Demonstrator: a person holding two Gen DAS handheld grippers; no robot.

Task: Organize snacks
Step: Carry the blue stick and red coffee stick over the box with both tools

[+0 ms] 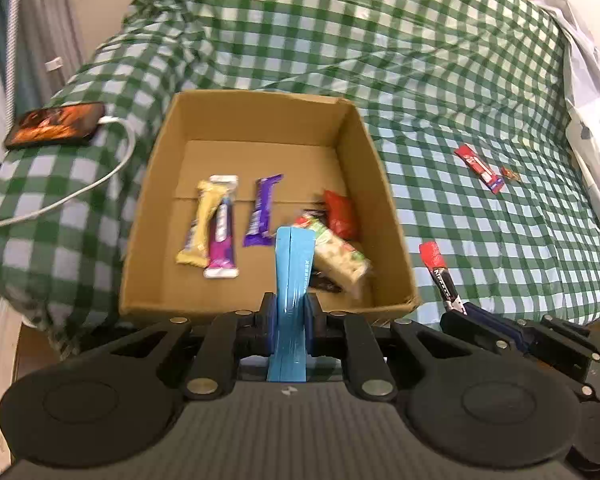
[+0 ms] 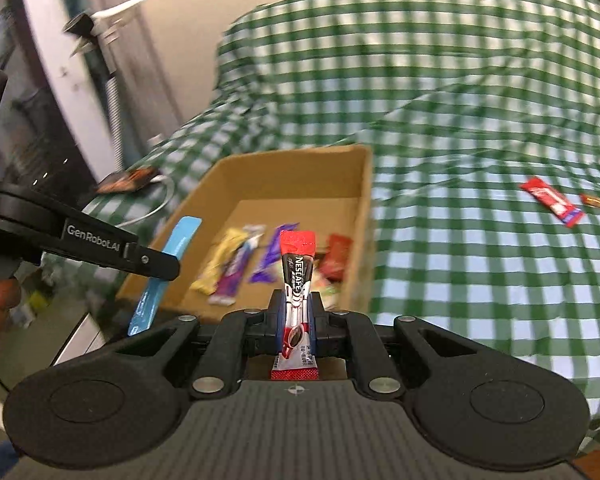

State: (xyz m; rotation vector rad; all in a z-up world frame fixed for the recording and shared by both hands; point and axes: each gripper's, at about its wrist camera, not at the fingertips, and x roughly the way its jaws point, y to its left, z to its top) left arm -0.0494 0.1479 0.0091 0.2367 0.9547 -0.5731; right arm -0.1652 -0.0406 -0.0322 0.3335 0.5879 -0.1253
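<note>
We aim both loads over the cardboard box (image 1: pixel 356 168), clear of its near rim; the left gripper (image 1: pixel 291 312) clamps the blue stick pack (image 1: pixel 292 280), the right gripper (image 2: pixel 296 312) clamps the Nescafé sachet (image 2: pixel 297 264). Release low, onto bare floor beside the 6 or so snacks inside; 2 more lie well apart on the checked cloth (image 1: pixel 480 240).

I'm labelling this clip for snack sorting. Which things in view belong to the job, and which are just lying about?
Part of the job:
- cardboard box with snacks inside
- blue sachet, held in the left tool
- Nescafe stick, held in the right tool
- red wrapper on the checked cloth
- small candy

Lying about:
- phone
- white cable
</note>
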